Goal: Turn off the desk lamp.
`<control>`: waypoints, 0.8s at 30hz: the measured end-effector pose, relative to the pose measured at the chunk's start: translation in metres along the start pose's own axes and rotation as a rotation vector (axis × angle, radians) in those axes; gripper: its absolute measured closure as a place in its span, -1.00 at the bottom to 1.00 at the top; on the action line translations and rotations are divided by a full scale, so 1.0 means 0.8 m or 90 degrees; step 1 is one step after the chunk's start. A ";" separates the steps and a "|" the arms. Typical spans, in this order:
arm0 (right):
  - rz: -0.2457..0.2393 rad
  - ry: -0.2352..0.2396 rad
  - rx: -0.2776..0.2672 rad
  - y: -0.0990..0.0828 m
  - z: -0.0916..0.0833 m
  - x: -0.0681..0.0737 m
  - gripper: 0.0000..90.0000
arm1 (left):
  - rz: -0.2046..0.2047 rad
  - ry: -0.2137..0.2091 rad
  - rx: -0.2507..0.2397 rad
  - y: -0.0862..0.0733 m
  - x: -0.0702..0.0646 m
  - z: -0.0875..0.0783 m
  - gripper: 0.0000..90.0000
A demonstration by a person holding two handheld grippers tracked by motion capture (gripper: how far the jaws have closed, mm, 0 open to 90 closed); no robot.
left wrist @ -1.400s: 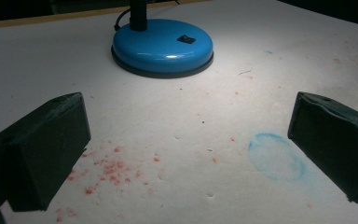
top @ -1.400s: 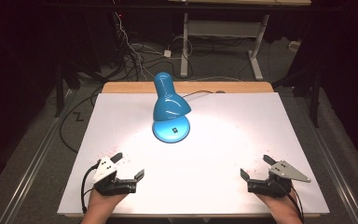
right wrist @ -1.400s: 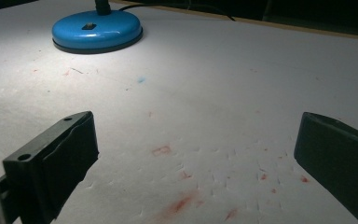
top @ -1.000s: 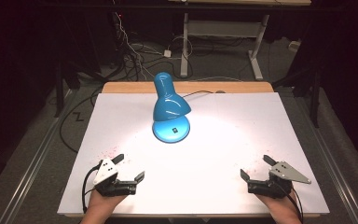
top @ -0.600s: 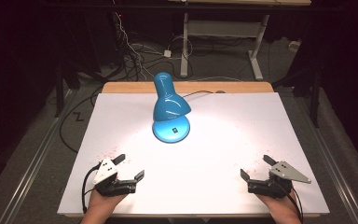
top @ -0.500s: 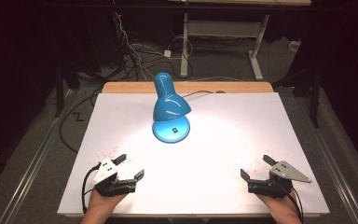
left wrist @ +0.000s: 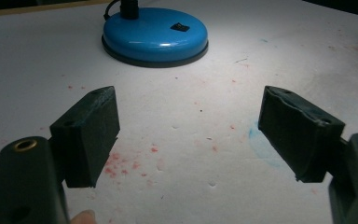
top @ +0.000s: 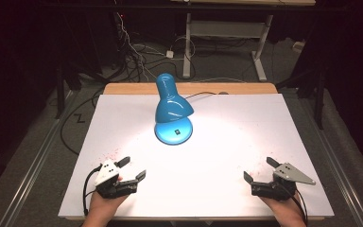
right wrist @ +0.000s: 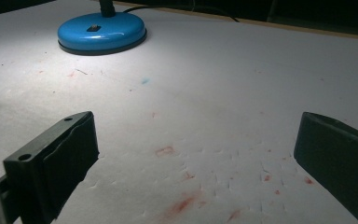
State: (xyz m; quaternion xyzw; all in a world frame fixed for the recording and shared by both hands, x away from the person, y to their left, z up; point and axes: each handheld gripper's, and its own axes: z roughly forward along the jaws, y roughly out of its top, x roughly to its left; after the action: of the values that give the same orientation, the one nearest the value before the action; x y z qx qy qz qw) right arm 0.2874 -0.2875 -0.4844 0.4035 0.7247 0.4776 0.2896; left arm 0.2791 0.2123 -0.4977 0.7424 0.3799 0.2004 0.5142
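Observation:
A blue desk lamp [top: 172, 106] stands lit at the middle back of the white table sheet [top: 246, 127], its shade bent down over its round base [left wrist: 154, 35] [right wrist: 101, 32]. My left gripper [top: 132, 169] rests near the front left edge, open, with nothing between its jaws. My right gripper [top: 260, 170] rests near the front right edge, also open and holding nothing. In each gripper view the two black jaws stand wide apart over the bare sheet, with the lamp base well ahead of them.
Red and faint blue stains [right wrist: 182, 203] speckle the sheet. A wooden strip [top: 137, 88] edges the table's back, and the lamp's cord [top: 203, 94] runs off there. Cables [top: 132, 52] and a desk frame [top: 227, 30] lie on the dark floor beyond.
The left gripper has shifted slightly on the table near the front left. The right gripper and the lamp have stayed put.

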 end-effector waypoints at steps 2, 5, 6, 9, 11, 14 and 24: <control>0.001 0.001 0.000 0.000 0.000 0.000 -0.99 | 0.001 -0.003 0.001 0.000 0.000 0.000 -0.50; 0.001 0.002 0.001 0.000 0.000 0.000 -0.99 | -0.001 -0.008 0.002 0.000 0.001 0.000 -0.47; 0.001 0.002 0.001 0.000 0.000 0.000 -0.99 | -0.002 -0.010 0.003 0.000 0.001 0.000 -0.47; 0.000 0.003 0.001 0.000 0.000 0.000 -0.99 | -0.004 -0.013 0.002 0.000 0.002 0.000 -0.41; 0.002 0.002 0.001 0.000 0.000 0.000 -0.99 | -0.005 -0.011 0.005 0.000 0.002 0.000 -0.36; 0.002 0.002 0.001 0.000 0.000 0.000 -0.99 | -0.012 -0.003 0.012 0.001 0.003 0.002 -0.28; -0.001 0.002 0.002 0.000 0.001 -0.001 -0.99 | 0.002 0.018 0.022 0.002 -0.002 0.003 0.10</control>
State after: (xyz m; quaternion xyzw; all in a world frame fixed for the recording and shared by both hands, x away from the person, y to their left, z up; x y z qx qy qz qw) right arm 0.2882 -0.2876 -0.4845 0.4028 0.7261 0.4771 0.2879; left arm 0.2806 0.2091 -0.4972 0.7487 0.3892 0.2049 0.4959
